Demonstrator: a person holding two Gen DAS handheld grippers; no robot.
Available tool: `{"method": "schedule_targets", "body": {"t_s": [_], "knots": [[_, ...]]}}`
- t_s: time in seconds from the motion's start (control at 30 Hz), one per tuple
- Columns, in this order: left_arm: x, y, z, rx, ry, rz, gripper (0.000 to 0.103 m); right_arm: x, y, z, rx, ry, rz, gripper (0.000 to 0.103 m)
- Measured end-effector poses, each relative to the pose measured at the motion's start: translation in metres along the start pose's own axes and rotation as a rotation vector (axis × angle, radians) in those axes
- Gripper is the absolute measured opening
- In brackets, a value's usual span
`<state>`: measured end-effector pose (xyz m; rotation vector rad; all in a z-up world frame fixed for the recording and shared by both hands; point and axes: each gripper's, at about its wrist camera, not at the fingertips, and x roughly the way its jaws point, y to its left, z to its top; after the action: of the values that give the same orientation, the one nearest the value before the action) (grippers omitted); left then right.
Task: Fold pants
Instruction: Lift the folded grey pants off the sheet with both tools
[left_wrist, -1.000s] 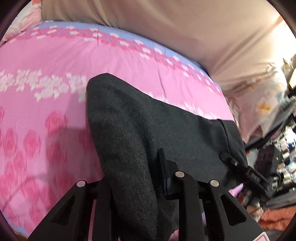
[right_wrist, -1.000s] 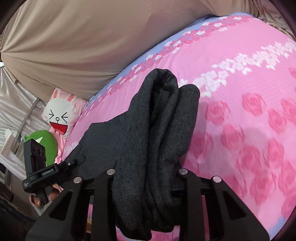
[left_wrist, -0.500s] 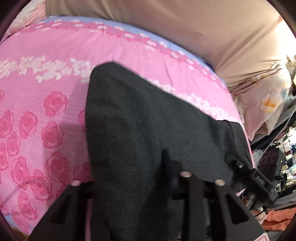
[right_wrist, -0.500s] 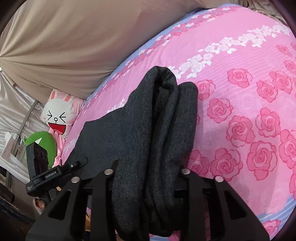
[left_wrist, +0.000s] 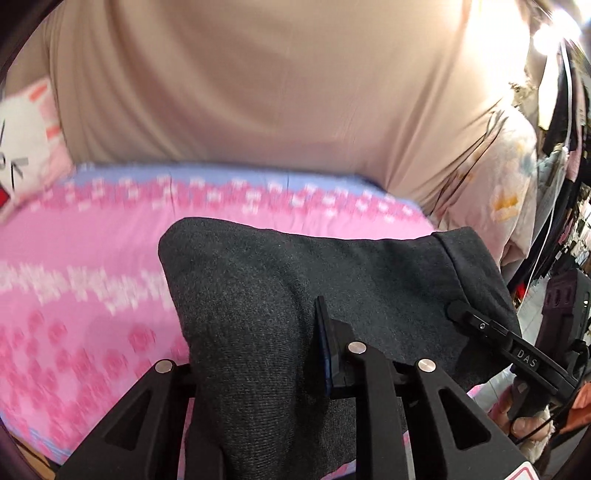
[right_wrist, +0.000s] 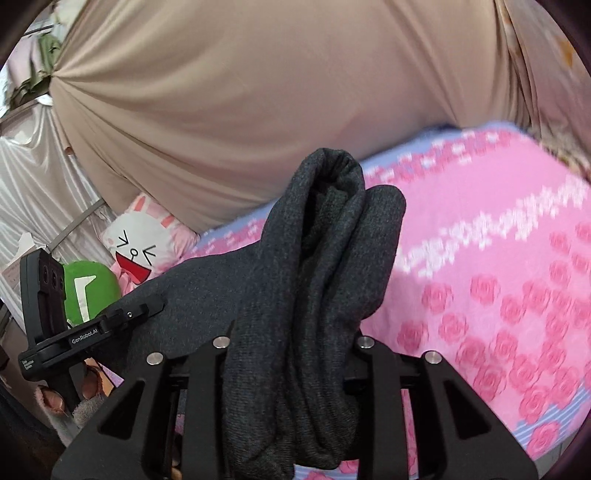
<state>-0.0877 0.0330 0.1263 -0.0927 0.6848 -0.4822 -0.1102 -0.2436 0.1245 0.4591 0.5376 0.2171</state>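
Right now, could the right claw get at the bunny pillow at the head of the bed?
Probably not yet. The right claw is shut on a bunched end of the dark pants, and the pillow lies off to the side, beyond the left claw. It would need to let go first.

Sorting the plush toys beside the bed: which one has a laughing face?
The white bunny cushion, with pink ears and open red mouth; the green plush beside it shows no face.

Pink rose-print bedsheet (right_wrist: 498, 258), beige curtain (right_wrist: 258, 92) behind, white bunny pillow (right_wrist: 144, 240) beside green plush (right_wrist: 90, 291).
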Motion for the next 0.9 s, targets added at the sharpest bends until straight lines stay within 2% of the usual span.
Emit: {"method": "schedule_targets", "body": {"t_s": [0.3,0.53,0.7,0.77,0.9], "knots": [[-0.056,-0.021,0.051,0.113,-0.236,0.042,0.018,-0.025,0.035,0.061,-0.087,-0.216,0.069,0.028],[-0.084,-0.033,0.083,0.226,-0.431,0.116,0.019,-0.04,0.062,0.096,-0.211,-0.399,0.123,0.028],[-0.088,-0.032,0.104,0.258,-0.556,0.122,0.02,-0.032,0.075,0.121,-0.272,-0.499,0.158,0.028],[-0.086,-0.026,0.112,0.252,-0.604,0.096,0.02,-0.025,0.072,0.13,-0.257,-0.518,0.191,0.028],[-0.069,-0.016,0.125,0.242,-0.664,0.108,0.021,0.003,0.061,0.151,-0.238,-0.535,0.216,0.029]]}}
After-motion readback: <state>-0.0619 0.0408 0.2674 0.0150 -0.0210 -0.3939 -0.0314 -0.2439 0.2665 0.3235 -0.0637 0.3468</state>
